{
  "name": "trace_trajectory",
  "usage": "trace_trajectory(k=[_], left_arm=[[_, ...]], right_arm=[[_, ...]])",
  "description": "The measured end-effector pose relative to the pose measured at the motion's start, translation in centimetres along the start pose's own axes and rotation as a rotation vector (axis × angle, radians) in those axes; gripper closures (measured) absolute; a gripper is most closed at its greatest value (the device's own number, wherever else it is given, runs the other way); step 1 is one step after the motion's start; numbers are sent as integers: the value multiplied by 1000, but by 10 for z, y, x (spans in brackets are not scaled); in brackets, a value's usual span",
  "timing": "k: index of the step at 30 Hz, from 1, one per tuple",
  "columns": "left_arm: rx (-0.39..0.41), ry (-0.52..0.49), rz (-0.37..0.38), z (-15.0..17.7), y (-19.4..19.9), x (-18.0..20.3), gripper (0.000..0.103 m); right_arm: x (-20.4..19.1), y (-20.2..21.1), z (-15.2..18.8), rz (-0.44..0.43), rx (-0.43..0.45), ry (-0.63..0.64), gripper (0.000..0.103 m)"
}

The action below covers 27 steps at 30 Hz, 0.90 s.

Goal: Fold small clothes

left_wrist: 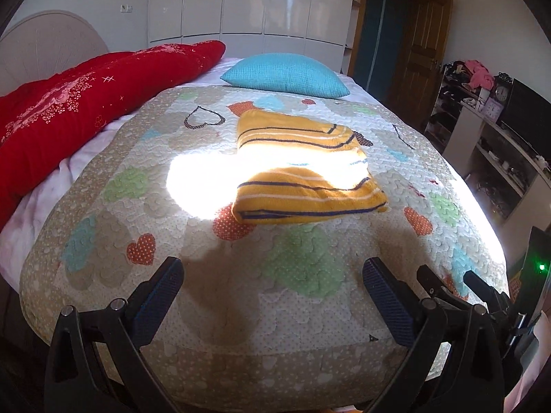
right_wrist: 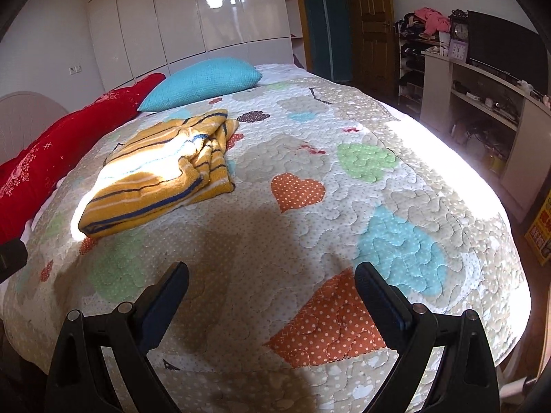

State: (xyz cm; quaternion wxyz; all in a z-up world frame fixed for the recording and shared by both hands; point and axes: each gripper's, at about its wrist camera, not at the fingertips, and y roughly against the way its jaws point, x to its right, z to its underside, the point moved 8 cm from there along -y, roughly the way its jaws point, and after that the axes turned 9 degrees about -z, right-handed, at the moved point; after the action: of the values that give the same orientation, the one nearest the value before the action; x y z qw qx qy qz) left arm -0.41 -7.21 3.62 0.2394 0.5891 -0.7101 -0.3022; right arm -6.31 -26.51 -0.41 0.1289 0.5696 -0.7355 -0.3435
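Both grippers spread wide above the near edge of the bed, holding nothing.

The left gripper and right gripper hang over the heart-patterned quilt, apart from the folded yellow striped garment, which lies further up the quilt, partly in a sun patch. Beyond it rest a turquoise pillow and a red blanket.

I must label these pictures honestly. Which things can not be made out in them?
- Yellow striped knitted garment: middle washed out by sun glare, both views.
- Its underside: hidden against the heart-patterned quilt.
- Small items on white shelves: too small, right view.
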Motion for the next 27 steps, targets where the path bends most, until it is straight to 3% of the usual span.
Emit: trace_trajectory(k=[10, 16, 27], left_arm=[[-40, -77, 16, 20, -2, 22, 0], [-57, -69, -19, 20, -7, 18, 0], [-101, -69, -11, 27, -18, 17, 0]], right_arm=[[5, -8, 4, 25, -25, -22, 4], [11, -5, 3, 30, -15, -36, 4], [1, -9, 8, 29, -32, -10, 4]])
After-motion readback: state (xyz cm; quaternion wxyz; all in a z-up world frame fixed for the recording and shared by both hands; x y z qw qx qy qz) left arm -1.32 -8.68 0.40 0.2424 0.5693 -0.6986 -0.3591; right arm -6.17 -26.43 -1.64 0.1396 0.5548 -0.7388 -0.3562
